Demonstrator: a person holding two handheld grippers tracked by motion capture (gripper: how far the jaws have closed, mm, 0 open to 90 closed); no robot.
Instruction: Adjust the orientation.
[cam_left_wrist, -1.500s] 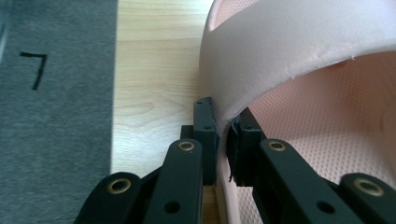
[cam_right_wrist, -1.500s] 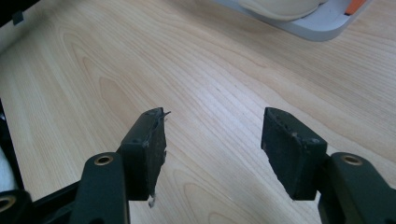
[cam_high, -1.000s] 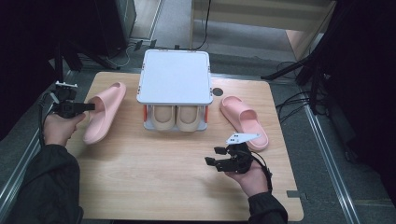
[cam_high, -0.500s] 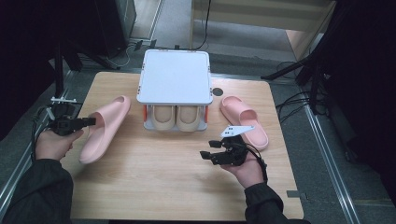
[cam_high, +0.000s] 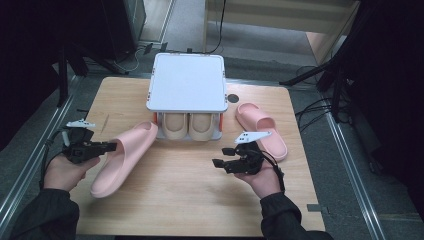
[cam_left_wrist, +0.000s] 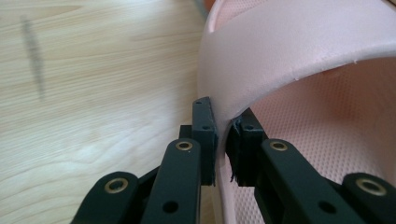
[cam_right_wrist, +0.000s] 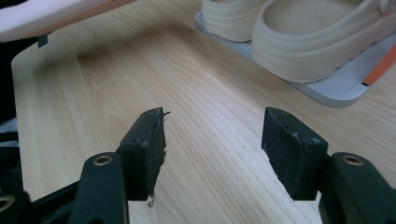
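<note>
We are pinching a pink slipper's (cam_left_wrist: 299, 51) strap between our left gripper's (cam_left_wrist: 223, 140) fingers at the table's (cam_high: 200, 200) left side. Our right gripper's (cam_right_wrist: 215, 140) fingers are hanging spread apart, holding nothing. A white rack (cam_high: 187, 82) is holding two beige shoes (cam_high: 189, 125).

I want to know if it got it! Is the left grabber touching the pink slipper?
Touching. In the left gripper view, the left gripper pinches the strap edge of the pink slipper between both jaws, with no gap on either side.

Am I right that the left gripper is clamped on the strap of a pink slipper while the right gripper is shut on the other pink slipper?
Not quite: the right gripper is open and holds nothing, as the right gripper view shows. The left gripper does clamp the pink slipper strap.
</note>
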